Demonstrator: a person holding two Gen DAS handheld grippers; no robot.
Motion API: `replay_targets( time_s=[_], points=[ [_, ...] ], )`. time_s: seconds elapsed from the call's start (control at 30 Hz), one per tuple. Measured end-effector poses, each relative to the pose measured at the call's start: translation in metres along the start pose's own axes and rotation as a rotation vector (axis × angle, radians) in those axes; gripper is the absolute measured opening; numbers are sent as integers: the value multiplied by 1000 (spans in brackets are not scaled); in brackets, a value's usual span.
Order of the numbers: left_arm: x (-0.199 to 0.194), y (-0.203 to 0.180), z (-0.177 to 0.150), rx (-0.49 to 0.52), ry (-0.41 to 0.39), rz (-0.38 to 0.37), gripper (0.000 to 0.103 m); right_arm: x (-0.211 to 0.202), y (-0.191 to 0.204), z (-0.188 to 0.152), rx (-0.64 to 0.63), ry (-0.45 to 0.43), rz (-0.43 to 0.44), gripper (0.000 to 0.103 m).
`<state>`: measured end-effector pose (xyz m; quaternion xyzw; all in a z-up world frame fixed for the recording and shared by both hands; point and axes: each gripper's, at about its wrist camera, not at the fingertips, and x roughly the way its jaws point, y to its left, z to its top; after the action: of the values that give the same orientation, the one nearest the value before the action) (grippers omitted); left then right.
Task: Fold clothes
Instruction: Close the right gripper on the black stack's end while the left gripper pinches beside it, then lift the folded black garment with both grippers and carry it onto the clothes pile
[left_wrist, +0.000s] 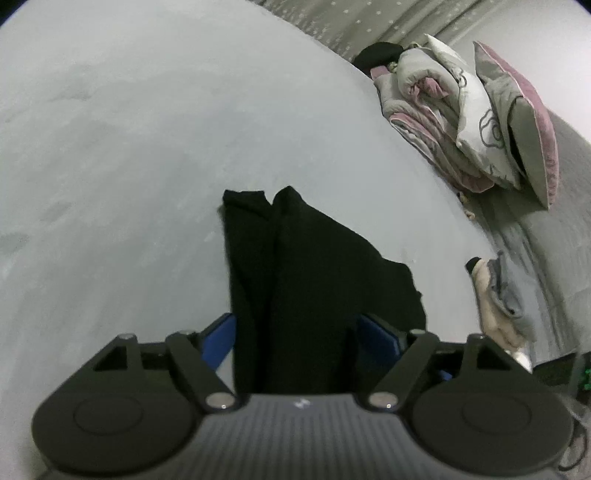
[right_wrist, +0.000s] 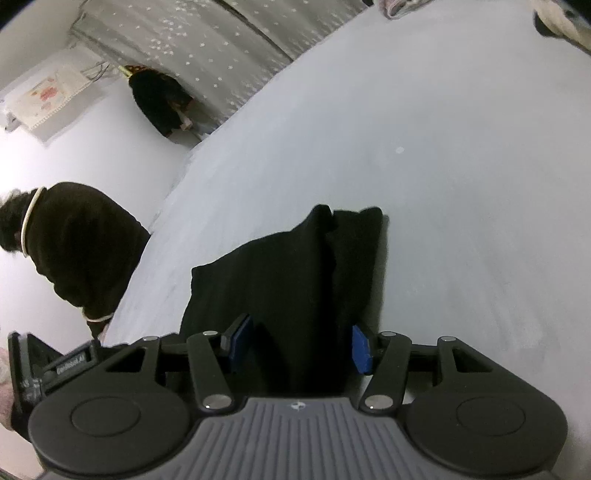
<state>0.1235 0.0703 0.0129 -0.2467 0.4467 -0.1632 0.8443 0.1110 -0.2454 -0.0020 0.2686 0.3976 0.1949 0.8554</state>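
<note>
Black garment hiding left hand-held gripper contact, bedding pile cut off

Folded quilts, pillow, curtain, person.

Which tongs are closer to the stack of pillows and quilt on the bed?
Left. The left tongs view the pillow stack ahead to the right. The right tongs face bare bed; the stack barely shows at the top edge.

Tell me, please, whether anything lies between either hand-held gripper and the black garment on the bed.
Nothing visible does. The black garment already runs between the blue pads of the left hand-held gripper, and likewise into the right hand-held gripper. The folded bedding sits well off to the side.
</note>
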Motion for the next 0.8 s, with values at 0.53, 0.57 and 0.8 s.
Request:
replay_targets(
  time_s=[0.53,0.57,0.8],
  points=[
    [-17,-37,-7,170,-147,19,18,-9,71,-7,-522,-147,-255,11],
    [-17,-39,-7,176,-147,20,18,-8,71,-9,-525,-142,-267,11],
    [-25,-46,-8,167,-149,4,17,-30,72,-6,-503,-186,-249,10]
  ],
)
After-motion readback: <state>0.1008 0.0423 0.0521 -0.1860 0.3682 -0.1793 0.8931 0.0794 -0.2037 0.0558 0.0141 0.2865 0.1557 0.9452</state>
